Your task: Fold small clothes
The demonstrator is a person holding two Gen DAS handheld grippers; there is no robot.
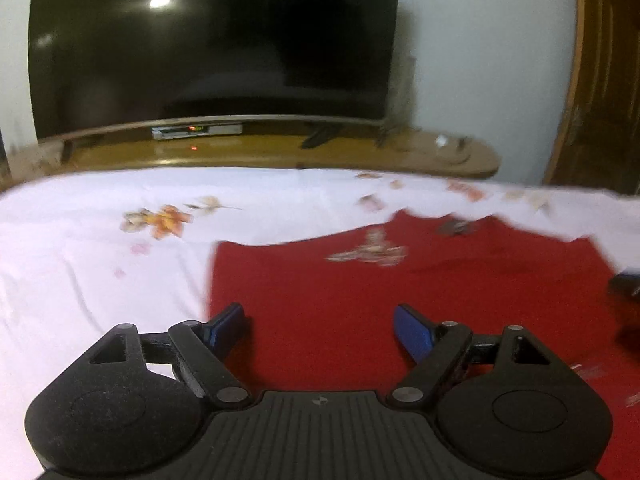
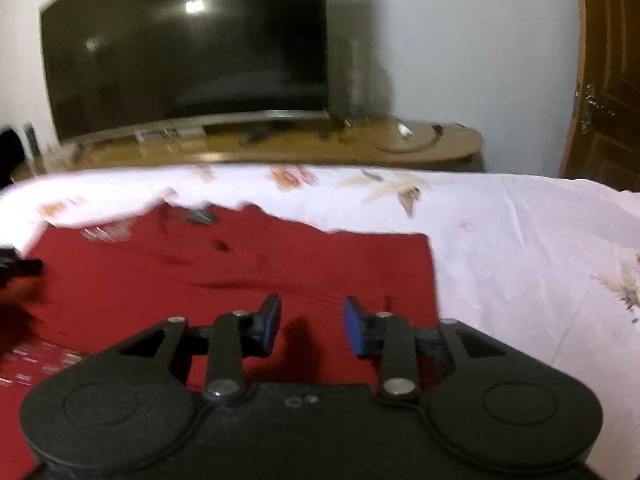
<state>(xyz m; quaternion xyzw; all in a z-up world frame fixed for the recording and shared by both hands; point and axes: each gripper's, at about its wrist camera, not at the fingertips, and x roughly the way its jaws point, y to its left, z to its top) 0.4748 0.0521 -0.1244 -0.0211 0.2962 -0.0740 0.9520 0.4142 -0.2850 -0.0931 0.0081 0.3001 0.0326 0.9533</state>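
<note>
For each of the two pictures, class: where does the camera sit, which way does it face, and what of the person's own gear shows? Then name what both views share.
Left wrist: on the left gripper, above the red garment's left part, facing the TV; open blue fingers show.
Right wrist: on the right gripper, above the garment's right part, facing the TV; its fingers are open too.
Shared: garment, floral sheet, TV, wooden stand, door.

Dim indoor light, warm cast. 1 ceiling-lamp glare spot on the TV screen in both views. Heavy motion blur throughout, fisheye bending at edges. Soft shadow beneath the right gripper.
</note>
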